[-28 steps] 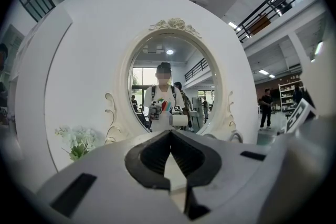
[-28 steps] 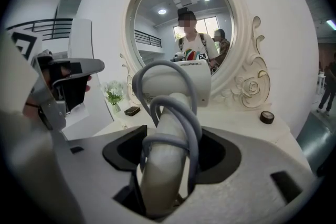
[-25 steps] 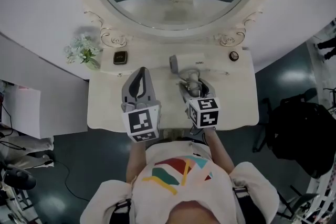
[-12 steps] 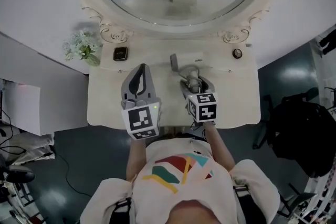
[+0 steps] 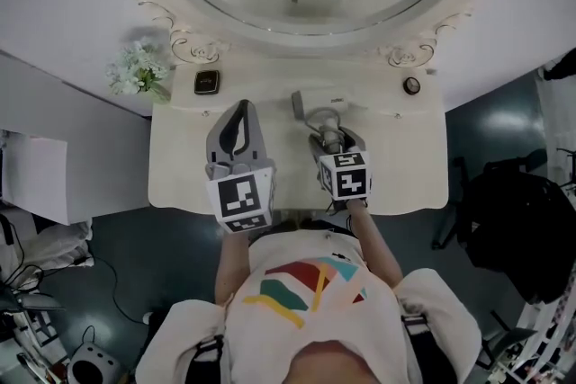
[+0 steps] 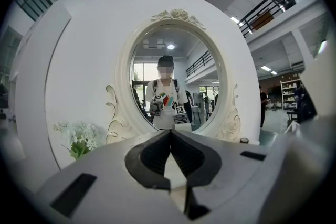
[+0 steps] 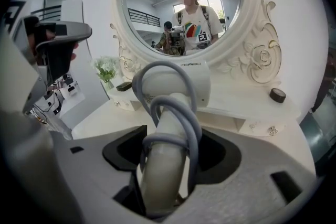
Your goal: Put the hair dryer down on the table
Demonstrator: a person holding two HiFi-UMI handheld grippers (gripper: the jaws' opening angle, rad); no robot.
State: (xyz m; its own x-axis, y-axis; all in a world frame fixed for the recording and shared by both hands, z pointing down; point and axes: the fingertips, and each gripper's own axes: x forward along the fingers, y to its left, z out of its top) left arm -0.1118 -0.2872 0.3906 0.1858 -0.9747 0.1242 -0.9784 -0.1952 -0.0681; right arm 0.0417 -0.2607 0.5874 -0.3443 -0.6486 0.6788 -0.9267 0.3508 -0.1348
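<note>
Head view: the pale dressing table (image 5: 180, 180) lies at frame centre, with the oval mirror (image 5: 270, 0) at 12 o'clock, its upper part cut off by the frame edge. The right gripper (image 5: 328, 138) reaches toward 12 o'clock over the tabletop and is clamped on the handle of the hair dryer (image 5: 309, 108), whose grey body projects toward 11 o'clock from the jaws. The gripper hides whether the dryer touches the tabletop. The left gripper (image 5: 240, 108) lies beside it at 9 o'clock, jaws closed to a point. On the raised back shelf stand white flowers (image 5: 135, 75) at 10 o'clock, their vase too small to make out, a small dark box (image 5: 207, 83) with its contents hidden, and a small round dark object (image 5: 411, 85) at 2 o'clock.

Left gripper view: the left gripper (image 6: 170, 135) has its jaws shut together, tips meeting, with nothing between them. The mirror (image 6: 173, 86) fills the centre and reflects the person holding both grippers. The flowers (image 6: 79, 139) stand at 8 o'clock, and the round dark object (image 6: 243, 140) at 4 o'clock is partly hidden by the gripper body.

Right gripper view: the right gripper (image 7: 167, 168) grips the pale handle of the hair dryer (image 7: 176, 86), around which a grey cord is looped. The dryer body blocks the table's middle. The flowers (image 7: 106, 68) and dark box (image 7: 124, 86) sit at 9 o'clock, the round object (image 7: 277, 95) at 3 o'clock.
</note>
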